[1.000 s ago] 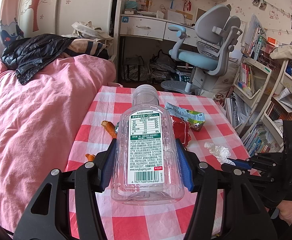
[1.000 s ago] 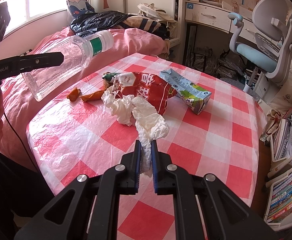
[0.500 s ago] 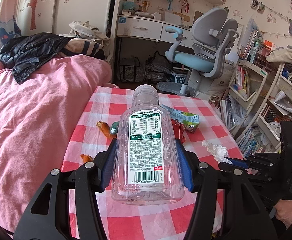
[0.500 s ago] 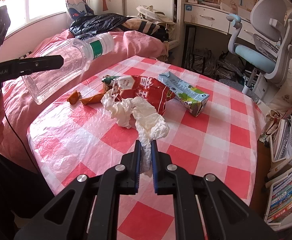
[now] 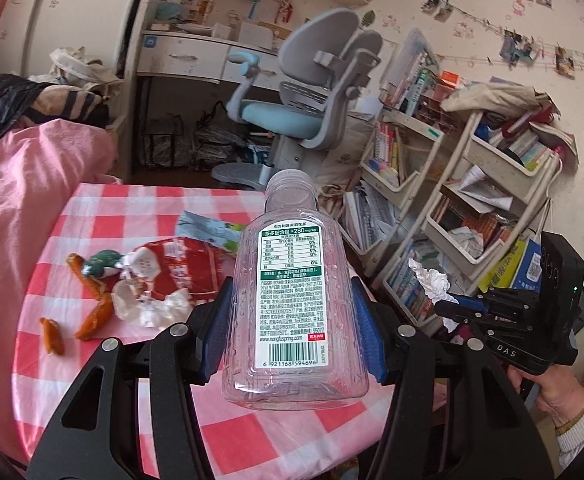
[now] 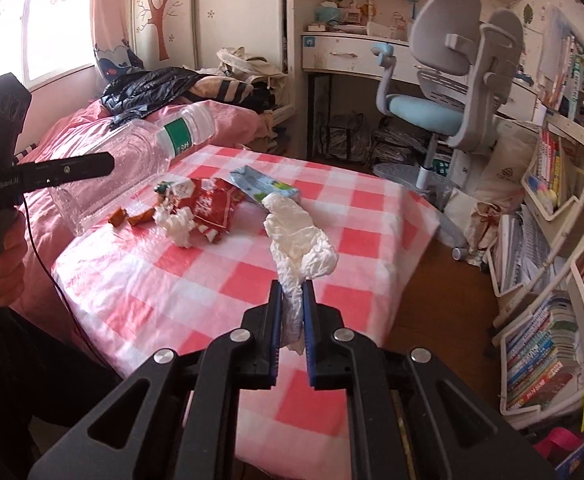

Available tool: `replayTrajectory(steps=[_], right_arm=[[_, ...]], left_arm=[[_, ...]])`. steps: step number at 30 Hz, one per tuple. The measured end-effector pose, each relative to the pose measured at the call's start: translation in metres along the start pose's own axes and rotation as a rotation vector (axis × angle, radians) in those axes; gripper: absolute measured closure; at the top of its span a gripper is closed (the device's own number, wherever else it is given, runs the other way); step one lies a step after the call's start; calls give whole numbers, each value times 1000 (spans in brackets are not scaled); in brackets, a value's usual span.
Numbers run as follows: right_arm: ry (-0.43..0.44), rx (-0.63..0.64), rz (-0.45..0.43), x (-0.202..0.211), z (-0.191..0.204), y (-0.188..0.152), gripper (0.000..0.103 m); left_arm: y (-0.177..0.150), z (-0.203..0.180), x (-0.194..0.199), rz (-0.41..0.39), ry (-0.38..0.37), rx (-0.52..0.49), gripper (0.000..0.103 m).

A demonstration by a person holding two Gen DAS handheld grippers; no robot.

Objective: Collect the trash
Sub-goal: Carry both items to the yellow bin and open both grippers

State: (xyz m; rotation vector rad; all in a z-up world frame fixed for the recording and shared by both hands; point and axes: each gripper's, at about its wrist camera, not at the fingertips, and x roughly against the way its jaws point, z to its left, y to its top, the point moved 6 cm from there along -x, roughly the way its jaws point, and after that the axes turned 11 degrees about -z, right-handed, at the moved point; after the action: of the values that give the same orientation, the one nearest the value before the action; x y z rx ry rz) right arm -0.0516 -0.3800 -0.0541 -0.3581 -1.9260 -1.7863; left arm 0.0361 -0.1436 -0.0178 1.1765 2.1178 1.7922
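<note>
My left gripper (image 5: 292,312) is shut on a clear empty plastic bottle (image 5: 292,300) with a green and white label, held above the red-checked table (image 5: 124,208). The bottle also shows in the right wrist view (image 6: 140,160). My right gripper (image 6: 292,300) is shut on a crumpled white tissue (image 6: 298,240), lifted above the table's near right part; it also shows in the left wrist view (image 5: 432,280). On the table lie a red snack bag (image 6: 212,204), a blue-green wrapper (image 6: 262,186), a second white tissue (image 6: 176,222) and orange peel pieces (image 5: 92,316).
A pink bed (image 6: 92,132) with a black jacket (image 6: 148,88) borders the table's left side. A grey and blue desk chair (image 6: 444,108) stands behind it. Crowded white bookshelves (image 5: 472,200) stand to the right, over a wooden floor (image 6: 444,288).
Both grippers have pulled back and swung right, keeping their loads. The tissue in my right gripper has come up off the table, apart from the other tissue.
</note>
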Motion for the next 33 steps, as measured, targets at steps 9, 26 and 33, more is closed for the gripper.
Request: replayTrajectory(steps=[9, 26, 33], right_arm=[[-126, -208, 151, 20, -103, -124, 92], [-244, -430, 92, 47, -173, -158, 40], [-105, -271, -109, 39, -99, -31, 24]], left_arm=[[-56, -175, -101, 203, -223, -202, 50], [-117, -246, -170, 302, -130, -352, 18], [-39, -111, -94, 120, 163, -248, 9]])
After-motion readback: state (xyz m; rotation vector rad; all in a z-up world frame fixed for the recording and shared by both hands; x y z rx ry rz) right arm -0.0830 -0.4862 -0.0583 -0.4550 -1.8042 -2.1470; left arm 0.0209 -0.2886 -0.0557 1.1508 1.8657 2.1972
